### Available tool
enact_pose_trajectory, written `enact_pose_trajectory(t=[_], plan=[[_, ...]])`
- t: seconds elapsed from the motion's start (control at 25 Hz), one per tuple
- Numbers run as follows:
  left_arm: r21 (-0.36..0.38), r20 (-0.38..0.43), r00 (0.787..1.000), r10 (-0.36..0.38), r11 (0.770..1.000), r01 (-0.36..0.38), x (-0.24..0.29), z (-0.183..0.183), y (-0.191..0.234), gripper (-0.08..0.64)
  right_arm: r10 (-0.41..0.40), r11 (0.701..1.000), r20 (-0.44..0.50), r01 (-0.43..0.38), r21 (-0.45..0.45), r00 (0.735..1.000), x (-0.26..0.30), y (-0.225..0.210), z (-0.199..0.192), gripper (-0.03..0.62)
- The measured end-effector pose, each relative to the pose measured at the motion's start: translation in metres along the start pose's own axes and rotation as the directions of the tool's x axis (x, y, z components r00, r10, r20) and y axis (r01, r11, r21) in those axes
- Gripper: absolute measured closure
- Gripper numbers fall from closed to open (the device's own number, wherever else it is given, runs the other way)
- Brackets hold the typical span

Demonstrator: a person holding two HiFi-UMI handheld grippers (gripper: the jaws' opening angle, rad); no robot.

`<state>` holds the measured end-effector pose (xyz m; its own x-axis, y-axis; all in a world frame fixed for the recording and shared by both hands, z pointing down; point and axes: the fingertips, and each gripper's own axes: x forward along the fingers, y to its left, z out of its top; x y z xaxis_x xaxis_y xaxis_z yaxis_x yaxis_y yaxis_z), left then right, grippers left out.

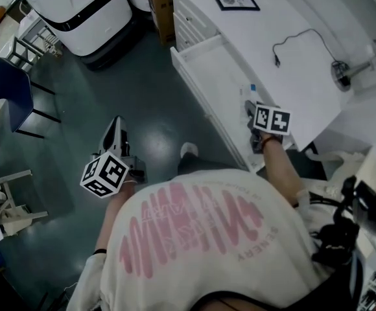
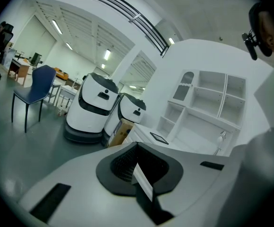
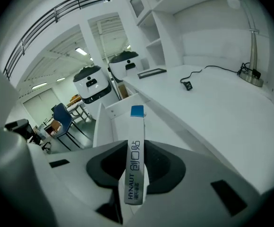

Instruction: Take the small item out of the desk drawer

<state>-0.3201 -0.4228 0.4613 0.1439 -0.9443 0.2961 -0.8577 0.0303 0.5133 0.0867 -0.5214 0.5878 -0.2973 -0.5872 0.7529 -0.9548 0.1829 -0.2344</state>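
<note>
- Gripping a slim white pack (image 3: pixel 135 145) with a blue tip, the right tool (image 1: pixel 251 112) hangs above the open drawer (image 1: pixel 207 63), beside the surface (image 1: pixel 285 18).
- The pack juts toward 12 o'clock from the clenched jaws.
- At 8 o'clock in the head view, the left tool (image 1: pixel 117 131) is clenched on nothing, over the floor (image 1: pixel 142 96).

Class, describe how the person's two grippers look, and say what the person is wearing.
The left gripper and the right gripper both have pale grey-white bodies, with dark ribbed pads lining the jaws. Each carries a cube printed with black-and-white square markers. The person wears a pale T-shirt with pink lettering.
</note>
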Motion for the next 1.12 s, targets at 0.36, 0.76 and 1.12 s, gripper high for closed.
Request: enact_pose_trajectory(t=[0.36,0.76,1.12], plan=[[0.019,0.021,0.998,-0.06,0.998,0.06,-0.036,-0.008,-0.037,0.531,0.088,0.995,0.155,-0.079,-0.061,0.984,-0.062,0.044,0.019,0.491],[0.044,0.059,0.991,-0.12,0.992,0.117,-0.083,-0.006,-0.074,0.531,0.222,0.973,0.361,-0.181,-0.144,0.906,-0.152,0.109,0.053,0.492],[0.053,0.091,0.986,-0.141,0.989,0.136,-0.111,-0.014,-0.101,0.531,0.355,0.932,0.464,-0.272,-0.238,0.811,-0.228,0.144,0.056,0.492]])
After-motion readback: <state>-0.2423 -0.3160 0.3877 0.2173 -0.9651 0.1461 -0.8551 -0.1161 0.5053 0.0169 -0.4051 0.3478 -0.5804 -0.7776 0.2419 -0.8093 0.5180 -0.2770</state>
